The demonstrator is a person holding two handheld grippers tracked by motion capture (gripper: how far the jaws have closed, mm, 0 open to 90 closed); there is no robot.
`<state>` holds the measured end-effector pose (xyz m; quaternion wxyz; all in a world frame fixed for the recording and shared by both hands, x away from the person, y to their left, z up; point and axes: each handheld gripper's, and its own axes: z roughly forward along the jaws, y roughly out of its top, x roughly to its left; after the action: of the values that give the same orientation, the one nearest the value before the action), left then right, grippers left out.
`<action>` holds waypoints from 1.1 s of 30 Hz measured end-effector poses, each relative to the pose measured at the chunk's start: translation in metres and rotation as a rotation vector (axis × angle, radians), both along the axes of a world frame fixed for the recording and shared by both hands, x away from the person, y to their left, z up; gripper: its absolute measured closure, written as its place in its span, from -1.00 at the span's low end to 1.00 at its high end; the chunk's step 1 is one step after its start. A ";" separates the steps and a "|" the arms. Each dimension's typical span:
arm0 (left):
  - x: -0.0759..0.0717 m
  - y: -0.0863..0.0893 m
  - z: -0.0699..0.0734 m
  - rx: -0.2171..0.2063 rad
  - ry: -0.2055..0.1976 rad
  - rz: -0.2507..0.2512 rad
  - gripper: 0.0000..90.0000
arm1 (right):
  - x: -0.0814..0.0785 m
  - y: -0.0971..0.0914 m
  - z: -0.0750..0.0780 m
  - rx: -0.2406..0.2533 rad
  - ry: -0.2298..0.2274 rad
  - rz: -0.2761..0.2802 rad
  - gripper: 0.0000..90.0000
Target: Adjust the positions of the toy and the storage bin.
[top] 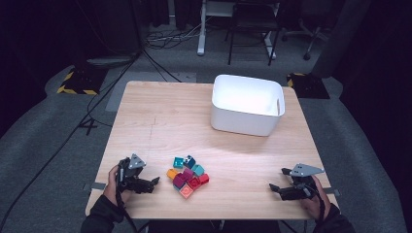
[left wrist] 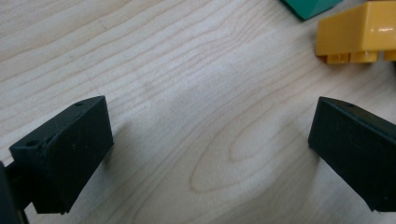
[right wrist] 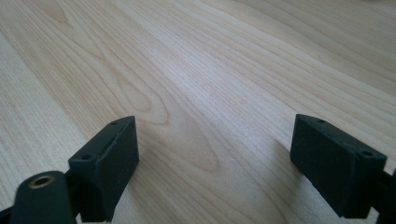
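A heap of several small toy bricks (top: 188, 174), in teal, orange, magenta, red and salmon, lies near the front middle of the wooden table (top: 160, 121). My left gripper (top: 154, 182) rests low at the front left, pointing toward the heap, jaws wide apart over bare wood. Its own view (left wrist: 210, 140) has an orange brick (left wrist: 359, 37) and a teal brick (left wrist: 310, 7) just beyond the jaws. At the front right my right gripper (top: 273, 188) lies low on the table, open; between its jaws (right wrist: 215, 154) there is bare wood.
A white plastic bin (top: 247, 104) stands at the back right of the table. Beyond the table, on the grey floor, lie cables (top: 160, 41), chair and desk legs (top: 252, 43) and yellow-black striped floor markers (top: 75, 82).
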<state>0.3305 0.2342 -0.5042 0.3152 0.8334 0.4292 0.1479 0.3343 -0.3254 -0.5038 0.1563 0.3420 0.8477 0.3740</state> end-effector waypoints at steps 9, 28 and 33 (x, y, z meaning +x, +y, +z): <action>-0.022 0.001 0.000 0.001 -0.010 -0.061 -0.99 | -0.004 0.001 0.000 -0.011 0.012 0.067 -0.80; -0.026 -0.008 0.000 0.005 -0.002 -0.099 -1.00 | -0.004 -0.003 0.025 0.024 -0.067 0.048 -0.60; -0.027 -0.011 0.000 0.001 -0.004 -0.109 -1.00 | 0.005 -0.004 0.037 0.016 -0.094 0.009 -0.47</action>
<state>0.3037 0.2233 -0.5044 0.3232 0.8554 0.3825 0.1327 0.3394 -0.3298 -0.4667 0.1916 0.3217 0.8380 0.3970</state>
